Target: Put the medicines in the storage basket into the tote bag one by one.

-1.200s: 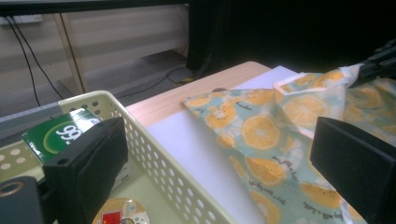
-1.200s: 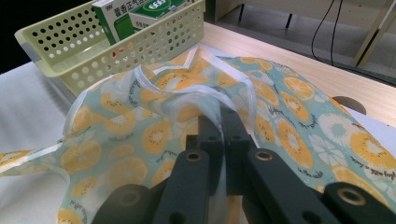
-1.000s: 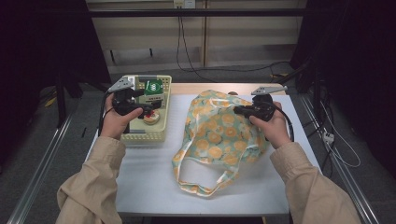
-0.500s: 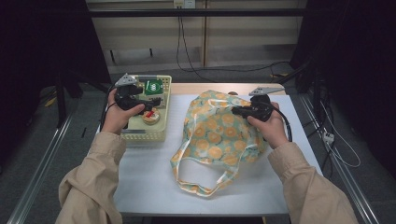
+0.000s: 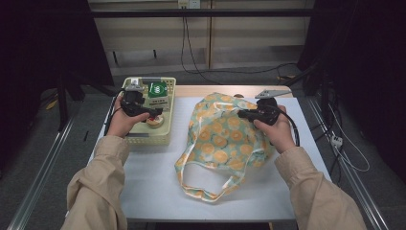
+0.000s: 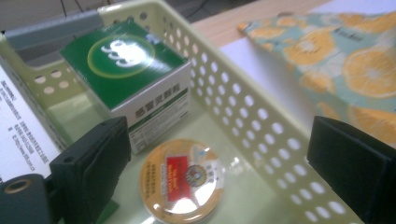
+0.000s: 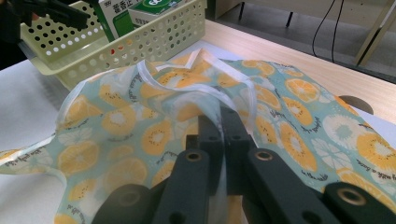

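Observation:
A pale green perforated basket [image 5: 141,138] stands at the table's left with a green-topped box [image 6: 122,59] and a round tin with a red label [image 6: 180,179] inside it. My left gripper [image 5: 149,114] hangs low in the basket, open, its jaws either side of the tin [image 5: 154,120] without touching it. In the left gripper view, that gripper [image 6: 219,172] has its right jaw out over the basket wall [image 6: 243,107]. An orange-print cloth bag [image 5: 222,139] lies mid-table. My right gripper [image 7: 222,126] is shut on a raised fold of the bag [image 7: 289,126] near its rim [image 5: 242,114].
The bag's loop handle [image 5: 210,194] trails toward the table's near edge. A white mat [image 5: 153,182] covers the table and bare wood [image 5: 186,90] shows behind it. A white labelled packet [image 6: 18,135] stands at the basket's left side. Cables hang beyond the far edge.
My left gripper has sunk into the basket, down to the round tin. My right gripper has kept still, holding the bag fold.

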`<state>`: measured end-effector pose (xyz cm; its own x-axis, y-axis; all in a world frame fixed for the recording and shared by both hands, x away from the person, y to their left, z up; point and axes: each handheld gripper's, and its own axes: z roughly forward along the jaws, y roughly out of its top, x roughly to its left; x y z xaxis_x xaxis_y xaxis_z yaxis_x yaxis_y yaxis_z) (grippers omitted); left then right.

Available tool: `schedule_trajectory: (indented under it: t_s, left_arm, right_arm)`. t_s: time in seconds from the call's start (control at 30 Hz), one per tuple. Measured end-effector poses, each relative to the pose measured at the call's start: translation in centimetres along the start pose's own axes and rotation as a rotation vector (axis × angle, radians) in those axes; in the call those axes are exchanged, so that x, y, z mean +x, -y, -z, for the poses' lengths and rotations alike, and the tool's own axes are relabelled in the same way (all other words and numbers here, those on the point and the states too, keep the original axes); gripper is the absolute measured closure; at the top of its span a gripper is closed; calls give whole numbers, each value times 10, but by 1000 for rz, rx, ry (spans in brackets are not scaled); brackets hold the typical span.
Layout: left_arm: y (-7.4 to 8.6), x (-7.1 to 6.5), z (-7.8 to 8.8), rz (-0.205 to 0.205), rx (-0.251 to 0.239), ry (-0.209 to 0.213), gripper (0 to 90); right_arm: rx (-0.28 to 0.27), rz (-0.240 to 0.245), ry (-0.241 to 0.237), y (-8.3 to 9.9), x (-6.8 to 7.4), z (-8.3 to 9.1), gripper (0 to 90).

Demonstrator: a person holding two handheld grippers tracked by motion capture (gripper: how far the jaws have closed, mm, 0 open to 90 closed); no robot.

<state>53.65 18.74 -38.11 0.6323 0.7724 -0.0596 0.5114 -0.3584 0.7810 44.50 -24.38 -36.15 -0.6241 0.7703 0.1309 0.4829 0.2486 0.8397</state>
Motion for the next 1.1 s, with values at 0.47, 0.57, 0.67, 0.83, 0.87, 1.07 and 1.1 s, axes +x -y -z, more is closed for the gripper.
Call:
schedule_trajectory:
  t_s: [0.47,0.57,0.67,0.83,0.87,1.07,1.1]
  left_arm:
    - [-10,9,-20,-39,9,11,88]
    - [-7,8,-31,-59,40,3,87]
    - [-1,11,-40,-89,83,31,88]
    - [5,12,-48,-116,116,16,84]
    - [5,12,-49,-138,122,13,83]
    - [5,9,-47,-120,112,34,86]
    - [4,8,-46,-129,111,32,83]
  right_arm:
    - [24,-10,-5,2,-1,-8,898]
    - [32,-10,-5,2,-1,-10,898]
    - [41,-11,-1,3,1,-13,898]
    - [42,-14,0,3,3,-16,898]
    - [44,-14,0,3,4,-17,898]
    - [49,-17,3,3,3,-18,898]
    - [49,-15,4,3,4,-17,898]
